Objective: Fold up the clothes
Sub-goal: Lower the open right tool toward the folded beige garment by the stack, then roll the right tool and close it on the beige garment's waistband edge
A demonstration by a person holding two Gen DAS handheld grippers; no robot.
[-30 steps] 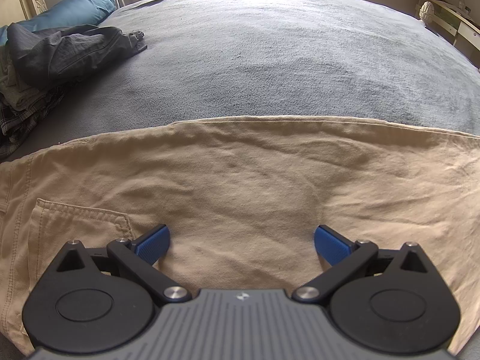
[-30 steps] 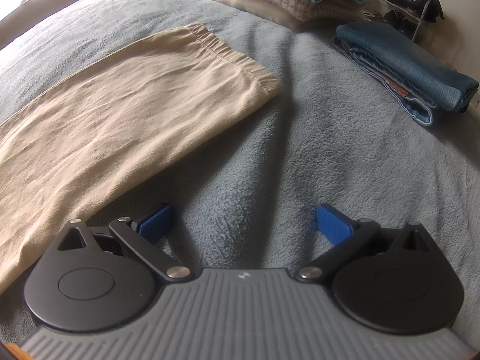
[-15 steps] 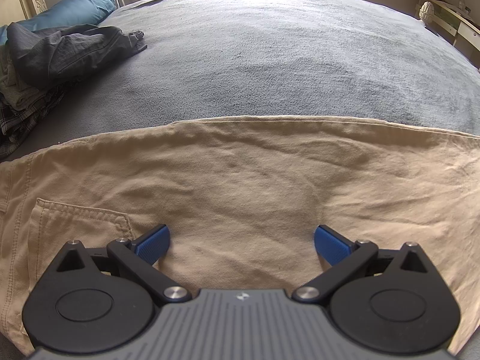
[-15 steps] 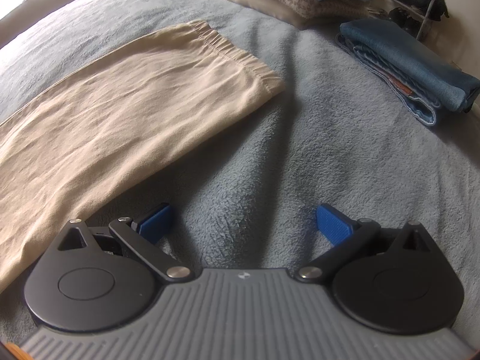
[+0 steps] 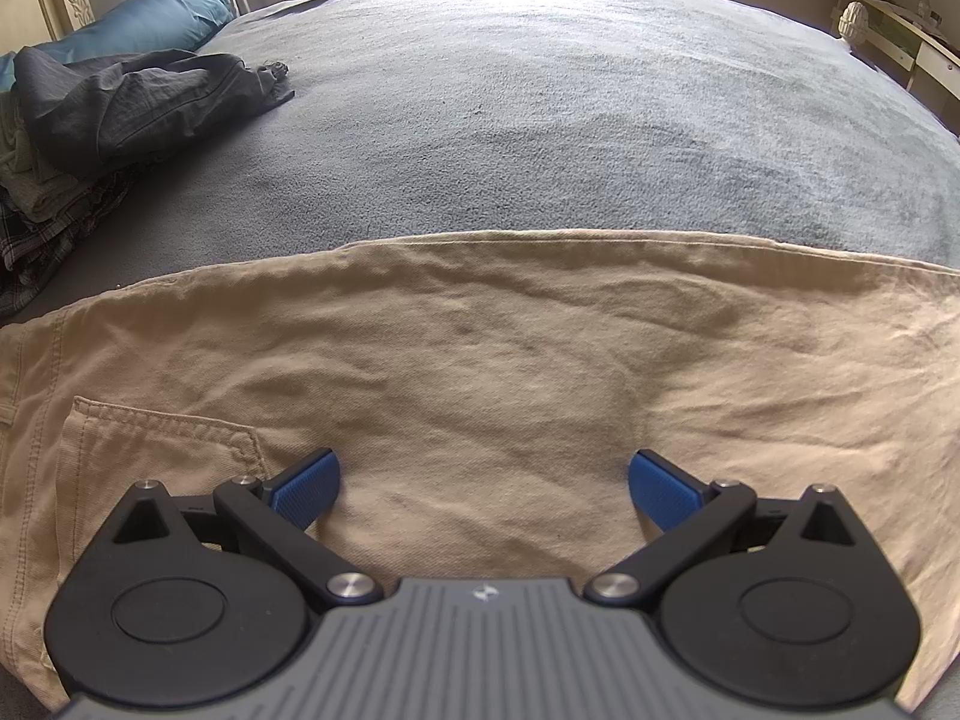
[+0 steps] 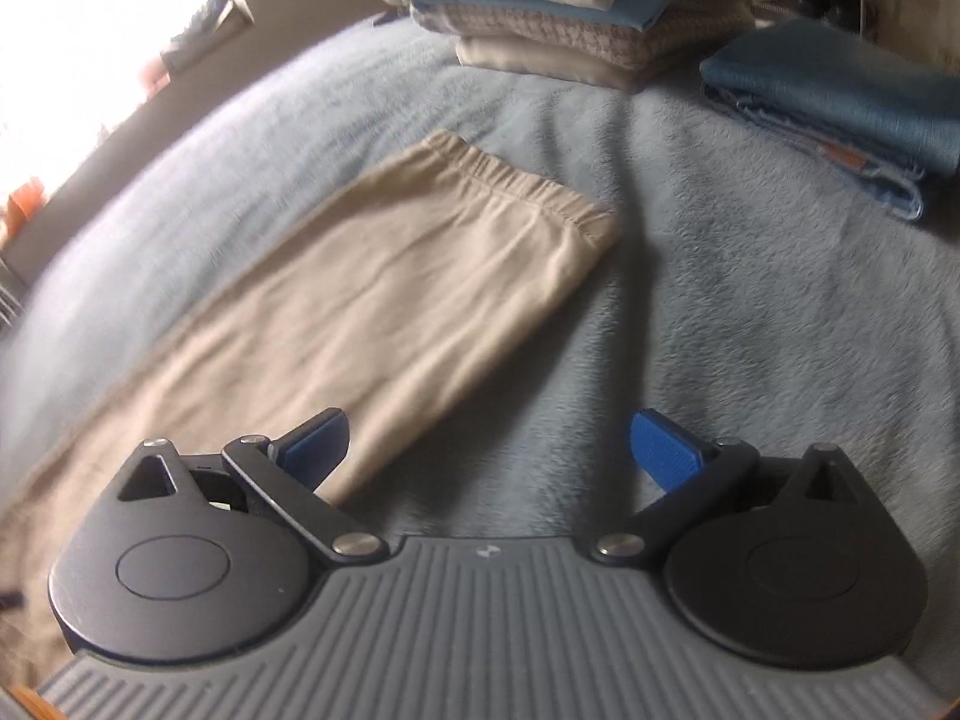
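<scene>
Beige trousers lie flat across the grey bed, folded lengthwise, a back pocket at the lower left. My left gripper hovers open just over the seat area, nothing between its blue pads. In the right wrist view the same trousers' leg runs diagonally, its elastic cuff toward the upper right. My right gripper is open above the leg's near edge, the left pad over beige cloth, the right pad over bare blanket. This view is motion-blurred.
A heap of unfolded dark and plaid clothes sits far left by a blue pillow. A stack of folded garments and folded blue jeans lie beyond the cuff. The grey blanket spreads behind the trousers.
My right gripper has lifted and moved toward the cuff end, so the folded stack and jeans now sit higher and the view blurs. The left gripper has not moved.
</scene>
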